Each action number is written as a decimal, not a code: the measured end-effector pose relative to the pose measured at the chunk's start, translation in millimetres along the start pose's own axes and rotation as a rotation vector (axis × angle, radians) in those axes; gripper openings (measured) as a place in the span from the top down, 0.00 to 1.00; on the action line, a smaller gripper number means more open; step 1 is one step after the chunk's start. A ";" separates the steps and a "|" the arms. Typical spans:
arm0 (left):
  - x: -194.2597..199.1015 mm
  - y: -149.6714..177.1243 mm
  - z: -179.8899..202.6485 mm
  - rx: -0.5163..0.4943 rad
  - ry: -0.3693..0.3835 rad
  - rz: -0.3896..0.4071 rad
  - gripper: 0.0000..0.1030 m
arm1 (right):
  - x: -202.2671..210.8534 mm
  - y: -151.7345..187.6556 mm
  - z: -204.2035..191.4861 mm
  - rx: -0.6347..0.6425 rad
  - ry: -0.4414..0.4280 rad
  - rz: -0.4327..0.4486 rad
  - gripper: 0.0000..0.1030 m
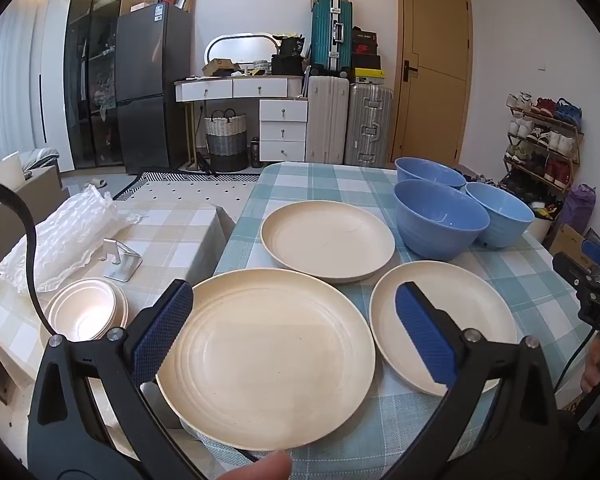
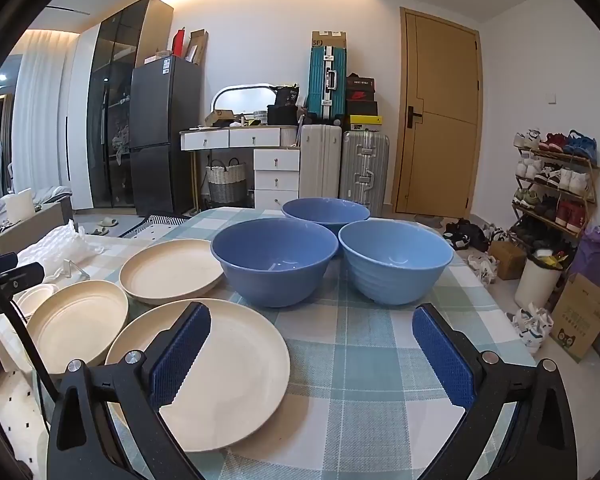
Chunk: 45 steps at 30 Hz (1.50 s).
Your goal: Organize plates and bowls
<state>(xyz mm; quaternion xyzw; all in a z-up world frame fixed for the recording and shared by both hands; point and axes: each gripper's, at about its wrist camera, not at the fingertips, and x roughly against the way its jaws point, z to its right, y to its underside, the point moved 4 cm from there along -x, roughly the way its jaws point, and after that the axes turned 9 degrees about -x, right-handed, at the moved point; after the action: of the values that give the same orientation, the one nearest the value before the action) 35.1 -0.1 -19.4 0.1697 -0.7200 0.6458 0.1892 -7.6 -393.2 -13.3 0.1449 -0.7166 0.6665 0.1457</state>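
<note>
Cream plates and blue bowls are all sitting unstacked; nothing is being carried. Left gripper, jaws spread and empty, is hovering over the near plate. Right gripper, also released, is straddling bare tablecloth, another plate under its left jaw and bowls ahead. Likely next: closing on a rim to begin stacking.
</note>
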 end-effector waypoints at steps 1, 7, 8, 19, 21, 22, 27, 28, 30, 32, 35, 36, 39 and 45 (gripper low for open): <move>0.1 -0.1 -0.1 0.001 -0.003 0.003 0.02 | -0.2 0.2 -0.1 0.003 0.001 -0.005 0.00; -2.1 -1.4 1.2 0.001 -0.005 0.002 0.02 | -0.3 0.4 -0.2 0.005 -0.002 -0.005 0.00; -3.1 -1.6 1.5 0.001 -0.005 0.001 0.02 | -0.9 0.8 -0.1 0.004 -0.003 -0.010 0.00; -1.6 -3.3 3.5 0.001 -0.004 0.008 0.02 | -4.5 1.3 1.2 -0.002 -0.008 -0.018 0.00; -1.6 -3.4 3.6 0.000 -0.003 0.008 0.02 | -4.4 0.4 1.8 -0.005 -0.011 -0.021 0.00; -1.5 -3.3 3.4 0.001 -0.004 0.008 0.02 | -4.6 0.8 1.4 -0.005 -0.010 -0.020 0.00; -1.7 -3.7 3.5 0.001 -0.003 0.008 0.02 | -4.4 0.9 0.1 -0.002 -0.009 -0.020 0.00; -1.3 -3.3 3.0 0.001 -0.002 0.009 0.02 | -4.6 0.8 -0.1 -0.001 -0.009 -0.021 0.00; -1.3 -3.4 3.1 0.002 -0.003 0.009 0.02 | -5.3 1.1 -0.4 0.001 -0.009 -0.020 0.00; -1.2 -3.2 3.0 0.001 -0.002 0.010 0.02 | -5.5 0.9 -0.6 0.001 -0.011 -0.021 0.00; -1.1 -3.0 2.8 0.001 -0.002 0.010 0.02 | -5.4 1.0 -0.5 0.003 -0.010 -0.020 0.00; -1.2 -3.2 2.9 0.002 -0.002 0.010 0.02 | -5.4 0.9 -0.7 0.003 -0.010 -0.020 0.00; -1.1 -3.1 2.8 0.002 -0.002 0.010 0.02 | -5.1 0.7 -1.5 0.008 -0.010 -0.017 0.00; 1.4 -2.7 5.5 0.000 -0.002 0.012 0.02 | -3.7 -1.1 -6.5 0.025 -0.027 -0.012 0.00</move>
<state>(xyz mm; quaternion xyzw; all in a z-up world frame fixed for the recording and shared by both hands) 34.9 -5.9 -16.9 0.1658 -0.7212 0.6467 0.1847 -3.6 -386.7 -13.3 0.1601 -0.7092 0.6726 0.1380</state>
